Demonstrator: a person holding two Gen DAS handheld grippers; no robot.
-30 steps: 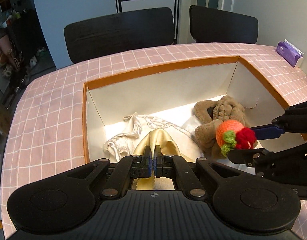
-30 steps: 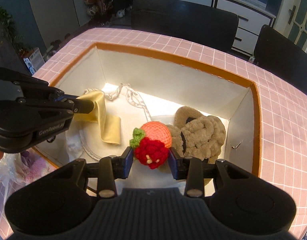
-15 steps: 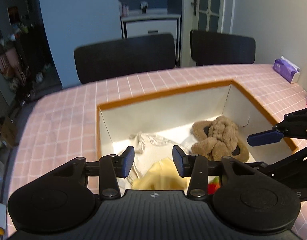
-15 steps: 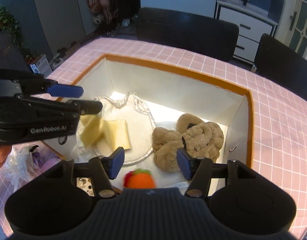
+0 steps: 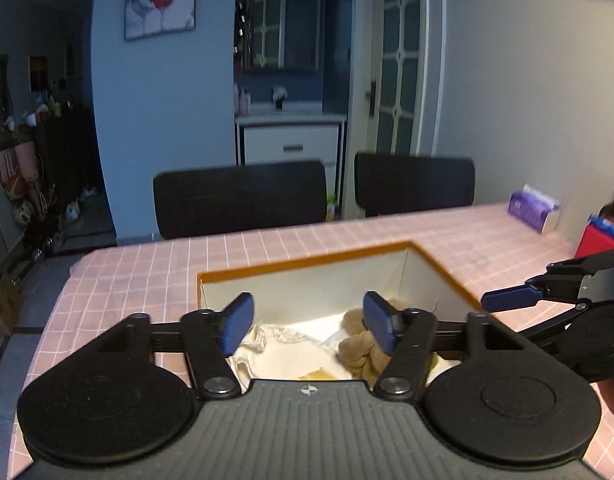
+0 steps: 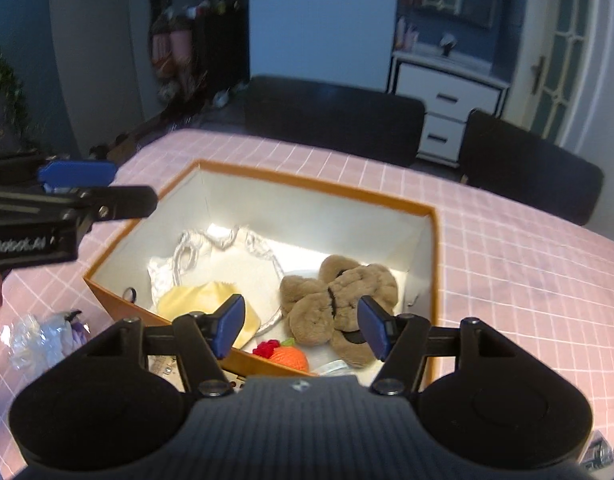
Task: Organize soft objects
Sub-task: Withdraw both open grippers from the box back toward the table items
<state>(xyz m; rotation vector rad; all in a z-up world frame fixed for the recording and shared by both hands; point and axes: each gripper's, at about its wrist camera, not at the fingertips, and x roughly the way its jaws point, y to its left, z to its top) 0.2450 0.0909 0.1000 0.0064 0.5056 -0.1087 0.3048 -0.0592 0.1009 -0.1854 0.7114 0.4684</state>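
An orange-rimmed box (image 6: 307, 184) with white walls holds a brown plush bundle (image 6: 339, 300), a white drawstring bag (image 6: 211, 256), a yellow cloth (image 6: 199, 300) and an orange, red and green crocheted toy (image 6: 287, 354) near its front wall. My right gripper (image 6: 301, 328) hovers above the box's near edge, its jaws opening with nothing between them. At the box's left side my left gripper (image 6: 107, 188) is raised. In its own view the left gripper (image 5: 309, 326) is opening too, and it is empty, with the plush bundle (image 5: 363, 350) below.
The box sits on a table with a pink checked cloth (image 6: 507, 264). Two dark chairs (image 6: 331, 120) (image 6: 527, 168) stand at the far side. A purple tissue pack (image 5: 533, 208) and a red box (image 5: 597, 236) are at the right. A crumpled clear bag (image 6: 39, 340) lies left of the box.
Both grippers opened and let go: the yellow cloth and the crocheted toy now lie in the box. Both grippers rose and drew back from the box.
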